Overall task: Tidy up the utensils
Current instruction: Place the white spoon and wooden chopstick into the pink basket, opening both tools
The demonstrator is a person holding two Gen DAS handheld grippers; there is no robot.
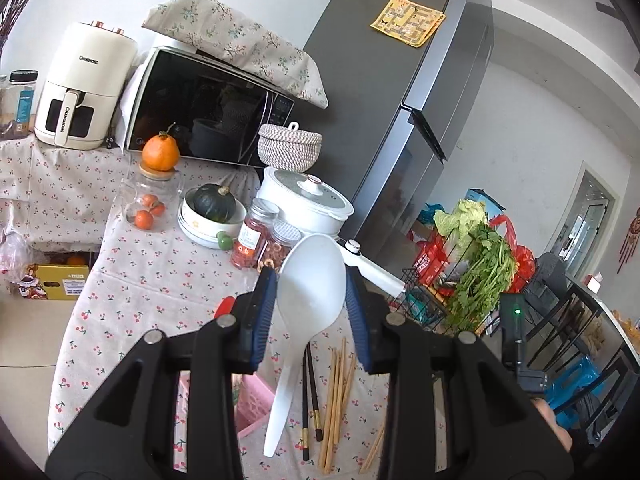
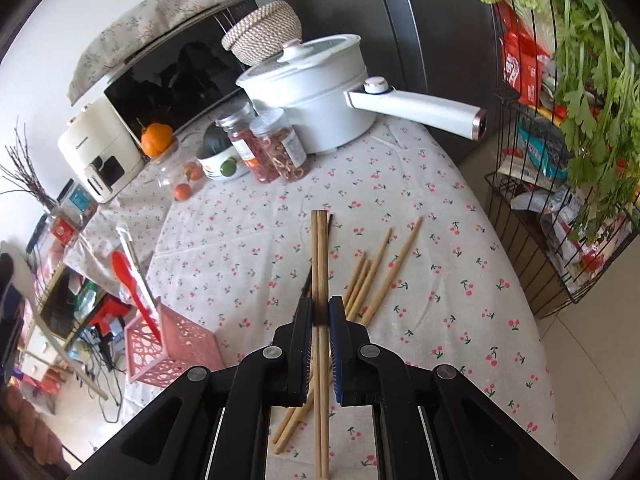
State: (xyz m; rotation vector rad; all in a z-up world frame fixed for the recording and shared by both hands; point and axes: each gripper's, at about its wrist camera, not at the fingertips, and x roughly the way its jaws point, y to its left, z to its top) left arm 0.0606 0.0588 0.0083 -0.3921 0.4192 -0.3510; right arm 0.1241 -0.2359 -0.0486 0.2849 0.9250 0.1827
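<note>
My left gripper (image 1: 311, 280) is shut on a white plastic spoon (image 1: 310, 292), held by its bowl above the table with the handle hanging down. Below it lie black chopsticks (image 1: 310, 392) and wooden chopsticks (image 1: 338, 396) on the cherry-print tablecloth (image 1: 132, 280). My right gripper (image 2: 321, 312) is shut on a pair of wooden chopsticks (image 2: 319, 264), held above the table. More loose wooden chopsticks (image 2: 378, 276) lie just beyond it. A pink perforated basket (image 2: 172, 344) stands at the table's left edge with a red spoon (image 2: 132, 284) in it; it also shows in the left wrist view (image 1: 248, 400).
A white pot with a long handle (image 2: 316, 92), two spice jars (image 2: 264, 148), a bowl with a squash (image 1: 212, 212), a glass jar (image 1: 150, 200) and a microwave (image 1: 200, 104) stand at the back. A wire rack of vegetables (image 2: 560, 160) stands right of the table, beside the fridge (image 1: 400, 120).
</note>
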